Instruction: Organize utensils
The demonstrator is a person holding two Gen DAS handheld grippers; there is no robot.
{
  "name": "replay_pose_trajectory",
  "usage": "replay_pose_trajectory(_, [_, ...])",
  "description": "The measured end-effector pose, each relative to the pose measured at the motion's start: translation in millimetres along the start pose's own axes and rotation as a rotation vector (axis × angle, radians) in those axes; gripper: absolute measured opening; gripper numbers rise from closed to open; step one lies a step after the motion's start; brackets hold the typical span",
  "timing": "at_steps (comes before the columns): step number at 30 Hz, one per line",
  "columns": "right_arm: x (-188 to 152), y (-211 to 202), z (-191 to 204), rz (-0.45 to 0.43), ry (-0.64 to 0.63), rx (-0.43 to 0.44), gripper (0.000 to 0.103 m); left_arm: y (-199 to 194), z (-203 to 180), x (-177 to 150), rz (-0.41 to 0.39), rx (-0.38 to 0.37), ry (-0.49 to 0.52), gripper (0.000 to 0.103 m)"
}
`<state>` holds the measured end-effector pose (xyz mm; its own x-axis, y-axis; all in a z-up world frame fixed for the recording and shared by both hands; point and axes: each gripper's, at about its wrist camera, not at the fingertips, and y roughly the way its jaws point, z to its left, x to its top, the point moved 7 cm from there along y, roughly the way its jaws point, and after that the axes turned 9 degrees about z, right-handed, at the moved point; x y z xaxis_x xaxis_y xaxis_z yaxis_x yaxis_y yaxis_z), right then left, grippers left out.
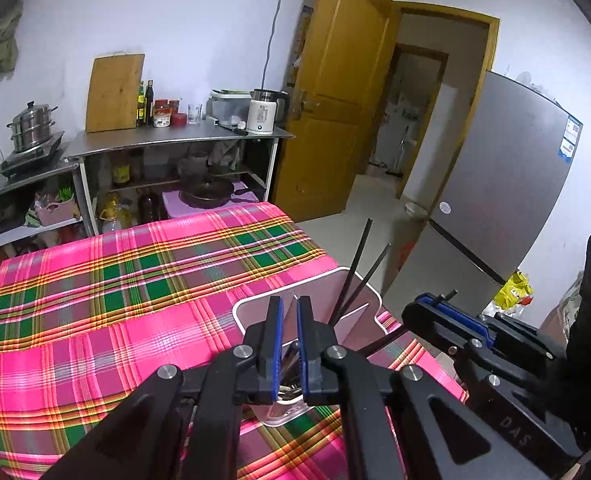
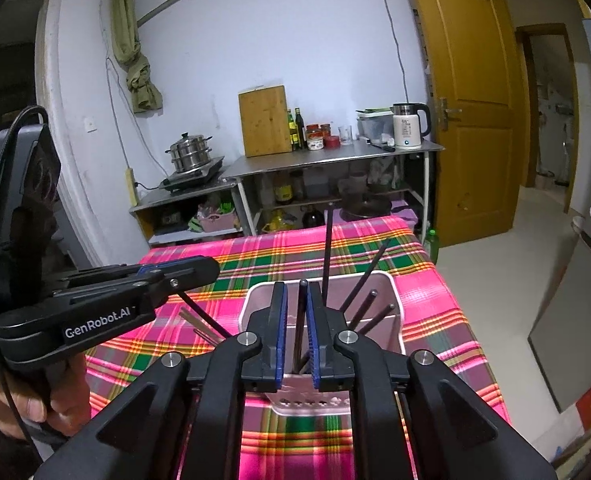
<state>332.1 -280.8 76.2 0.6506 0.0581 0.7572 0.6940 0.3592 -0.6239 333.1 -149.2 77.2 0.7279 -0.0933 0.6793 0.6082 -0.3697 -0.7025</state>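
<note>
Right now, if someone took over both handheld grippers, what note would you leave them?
Left gripper: shut. A slanting chopstick runs from under its tip towards the holder; I cannot tell whether it is gripped.
Right gripper: open over the holder, an upright chopstick between its jaws.
Utensil holder: on the plaid tablecloth, with several black chopsticks already standing in it.
Left to do: clear both grippers, then probably deal with the brownish sticks left of the holder.
</note>
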Motion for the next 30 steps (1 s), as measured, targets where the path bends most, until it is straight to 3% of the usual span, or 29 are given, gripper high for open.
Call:
replay_pose_trajectory(12, [-8.6, -34.7, 7.1, -0.041, -0.014, -0.007, 0.017, -35.6, -5.1, -17.7, -0.054, -0.008, 0.007, 0.008])
replay_pose_trajectory(30, [-64.4, -63.2, 41.6, -0.017, -0.059, -0.025, 0.019, -72.8, -8.2, -97.9, -0.068, 0.033, 0.002, 0.015])
